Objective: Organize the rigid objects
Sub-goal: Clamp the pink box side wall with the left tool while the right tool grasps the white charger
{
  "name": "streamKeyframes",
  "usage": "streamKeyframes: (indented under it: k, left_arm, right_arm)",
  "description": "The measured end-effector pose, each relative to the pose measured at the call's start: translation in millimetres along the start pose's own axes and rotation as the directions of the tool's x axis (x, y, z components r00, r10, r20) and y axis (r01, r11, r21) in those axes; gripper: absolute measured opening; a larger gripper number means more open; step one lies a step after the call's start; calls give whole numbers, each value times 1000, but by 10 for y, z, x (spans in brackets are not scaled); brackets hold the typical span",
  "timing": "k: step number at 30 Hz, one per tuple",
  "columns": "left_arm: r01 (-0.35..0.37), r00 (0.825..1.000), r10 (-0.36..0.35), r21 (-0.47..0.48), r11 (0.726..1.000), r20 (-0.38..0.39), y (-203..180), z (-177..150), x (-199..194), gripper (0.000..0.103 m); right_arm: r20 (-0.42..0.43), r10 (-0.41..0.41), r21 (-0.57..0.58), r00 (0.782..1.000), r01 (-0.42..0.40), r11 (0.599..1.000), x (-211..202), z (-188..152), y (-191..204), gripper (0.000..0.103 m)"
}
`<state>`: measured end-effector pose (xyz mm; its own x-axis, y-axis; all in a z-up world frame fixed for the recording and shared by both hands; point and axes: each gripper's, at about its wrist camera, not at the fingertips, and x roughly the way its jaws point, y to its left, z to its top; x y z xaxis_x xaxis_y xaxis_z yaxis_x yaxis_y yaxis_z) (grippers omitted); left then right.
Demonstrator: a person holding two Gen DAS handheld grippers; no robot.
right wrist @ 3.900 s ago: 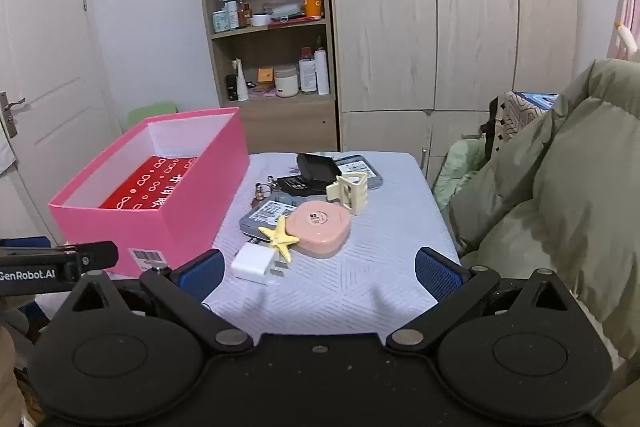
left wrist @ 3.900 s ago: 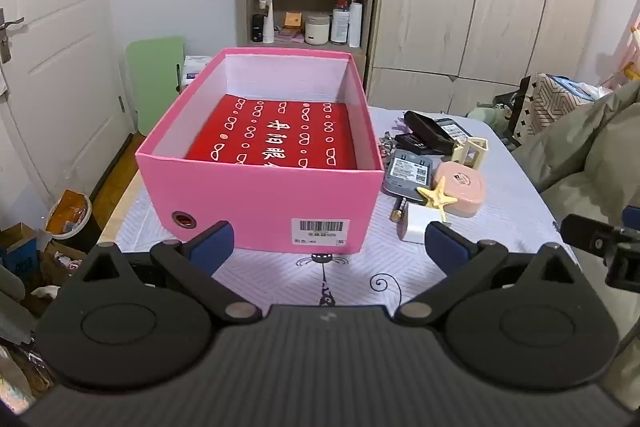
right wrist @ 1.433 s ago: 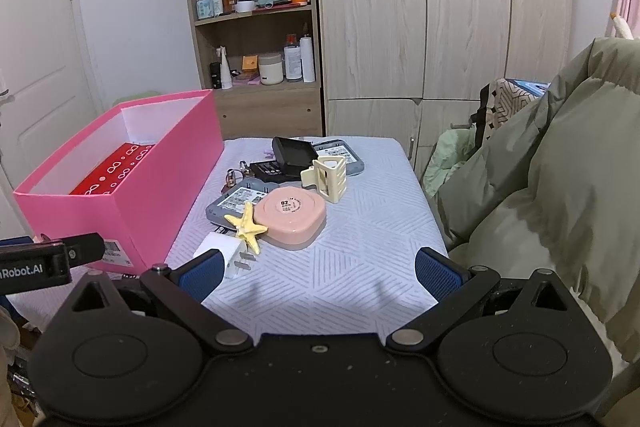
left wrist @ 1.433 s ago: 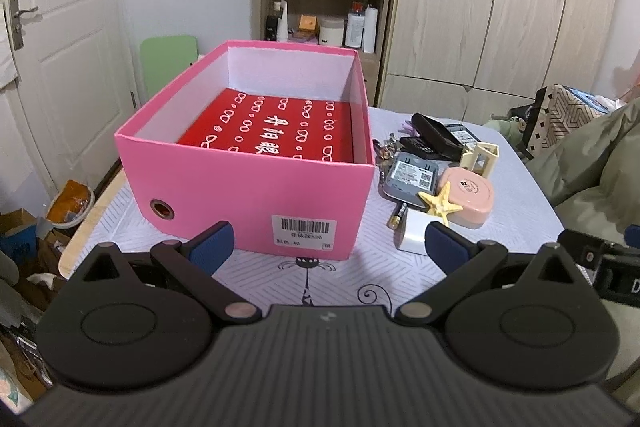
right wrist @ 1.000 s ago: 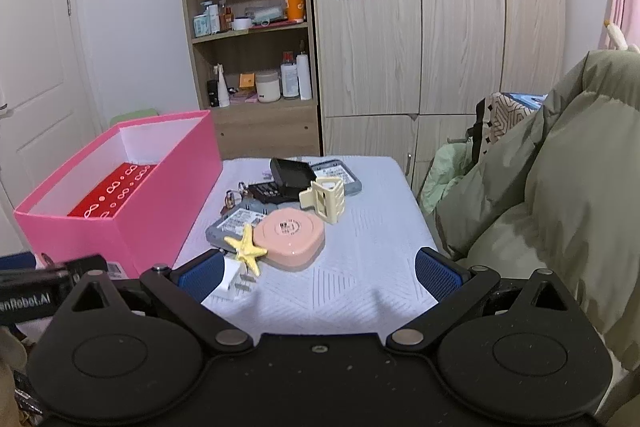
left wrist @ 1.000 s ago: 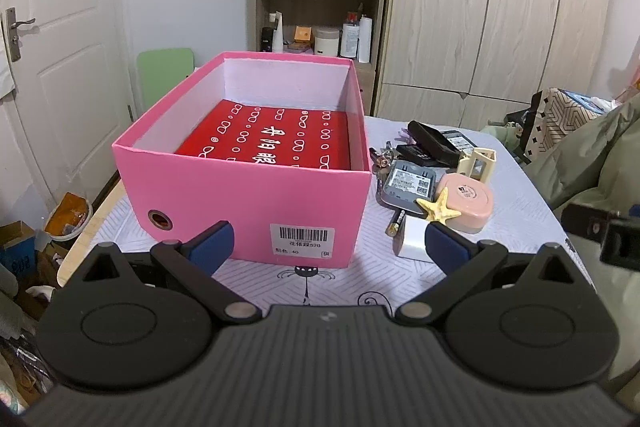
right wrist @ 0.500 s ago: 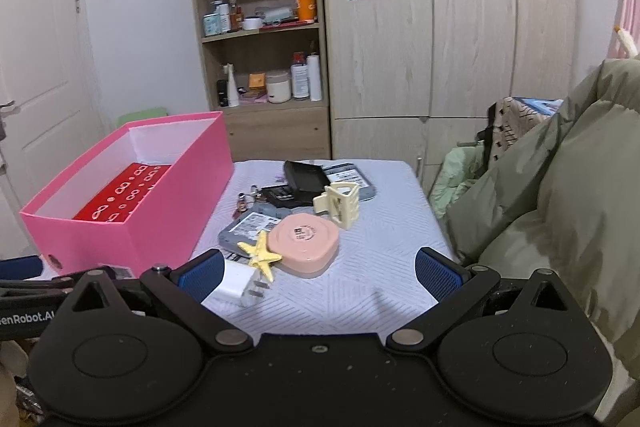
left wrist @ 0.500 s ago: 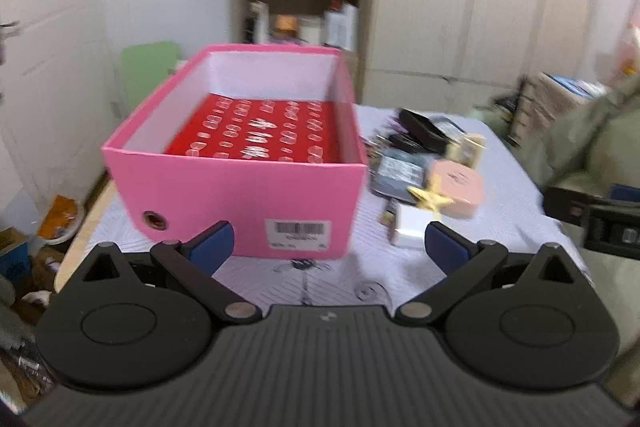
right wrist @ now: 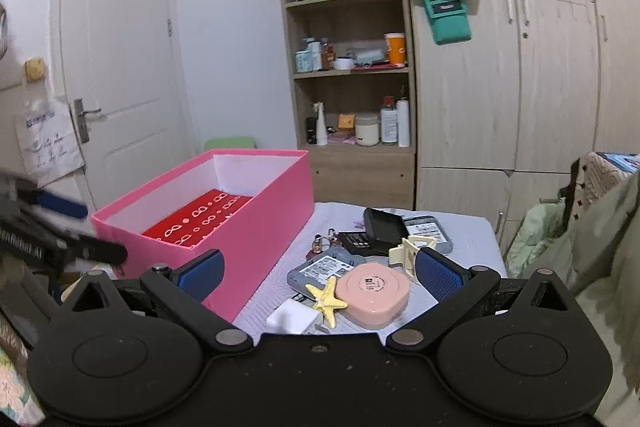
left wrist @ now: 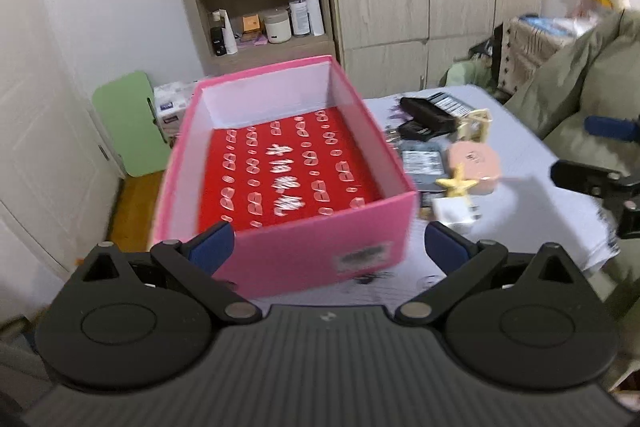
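Beside the pink box (right wrist: 256, 227) on the table (right wrist: 472, 227) lies blurred clutter, perhaps chargers. Behind the box stands a shelf (right wrist: 352, 75). Left gripper (left wrist: 326, 241) and right gripper (right wrist: 318, 273) both gape, empty.

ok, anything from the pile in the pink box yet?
No: in the left wrist view the pink box shows only its red patterned bottom, and the starfish clip and pink compact lie outside on the table.

Even indoor light — left view motion-blurred.
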<state>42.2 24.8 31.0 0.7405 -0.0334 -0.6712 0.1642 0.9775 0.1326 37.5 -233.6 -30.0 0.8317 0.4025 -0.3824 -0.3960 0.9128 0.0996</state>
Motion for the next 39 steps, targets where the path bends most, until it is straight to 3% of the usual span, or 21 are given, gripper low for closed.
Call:
streamKeyframes:
  k: [5,11,20,24,25,27,29,31,35,38,39]
  left_arm:
    - [116,990,-117,-15,993,-84,365,166,27,102]
    - [46,992,-41,46,998,-116,663,307,174,101]
    - [11,990,-16,-35,999,-143,1230,453,535,96]
    - [5,989,-12,-51,999,-144,1367,529,740,91]
    - [3,988,-10,-45,999,-152,1373,544,802,89]
    - [12,984,-18,-33,999,-179,1392,573,959,73]
    - [26,977,-33,-34,999,-210,1413,587,1122,65]
    - [36,973,-43,-35,999,-228,1445,596,1263,61]
    - [9,972,-17,-34,999,-233,1503,575,1453,49]
    - [-17,969,8,-32,999,-247,1557,560,1576,26]
    - [-21,966,10,-37,999,-257,1581,547,1612,24]
  right_arm:
    - [-55,35,6,998,-34,999,169,-3,25,103]
    - [-168,120,47,978,-114,992,470,-104,99,97]
    - [-275,127,50,953,-117,992,794,-199,280,88]
    - [-321,122,46,939,-113,993,887,-197,301,78]
    - [-332,120,46,935,-111,993,913,-197,298,76]
    - [-355,107,42,929,-99,994,987,-205,290,70]
    - [-373,84,29,924,-79,996,1046,-226,304,65]
    - [-390,70,15,918,-70,997,1092,-251,322,60]
    - [-406,47,7,912,-48,999,1164,-256,336,60]
    - [-416,4,-2,909,-5,1000,1219,-234,333,60]
    - [-422,-6,-6,906,3,1000,1246,-234,330,60]
